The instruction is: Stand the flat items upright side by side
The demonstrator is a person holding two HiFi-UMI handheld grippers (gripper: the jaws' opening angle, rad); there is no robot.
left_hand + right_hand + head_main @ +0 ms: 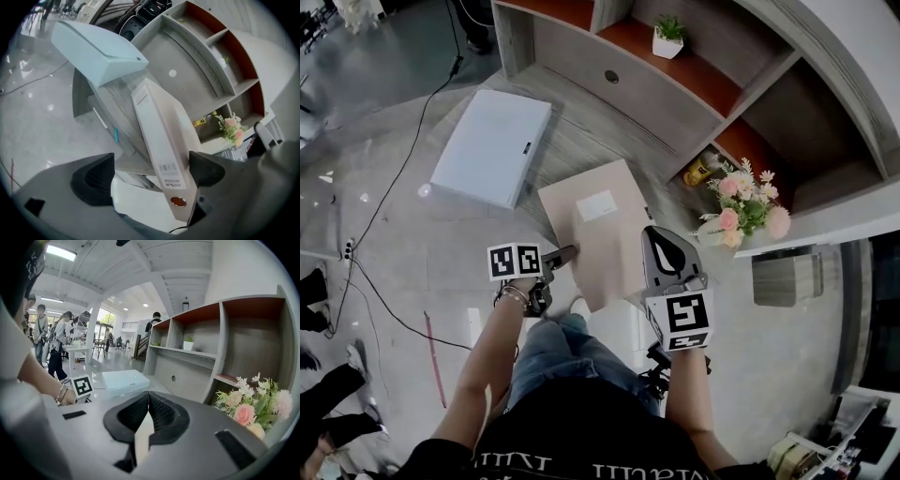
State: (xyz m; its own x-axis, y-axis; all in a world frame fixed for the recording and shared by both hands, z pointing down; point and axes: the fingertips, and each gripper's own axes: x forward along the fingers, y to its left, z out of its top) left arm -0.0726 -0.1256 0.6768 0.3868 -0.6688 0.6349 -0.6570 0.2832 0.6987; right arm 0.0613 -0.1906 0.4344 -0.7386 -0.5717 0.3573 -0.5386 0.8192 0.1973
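Note:
A beige binder (pixel 602 230) with a white label leans tilted at the front of the low wooden ledge (pixel 581 141). My left gripper (pixel 565 253) is at its lower left corner. In the left gripper view that gripper (pixel 152 173) is open, with the binder's spine (pixel 161 145) between the jaws, close to the right one. A flat pale-blue box (pixel 492 145) lies on the ledge to the left, also seen as the pale-blue box (pixel 101 51) (pixel 123 380). My right gripper (pixel 656 239) (pixel 148 397) is shut beside the binder's right edge, its tips together; I see nothing held.
A grey shelf unit (pixel 609 75) with red-brown boards stands behind the ledge, holding a small potted plant (pixel 667 36). Pink flowers (pixel 745 206) and a yellow item (pixel 701 171) sit at the right. A black cable (pixel 394 187) crosses the floor. People stand far left in the right gripper view.

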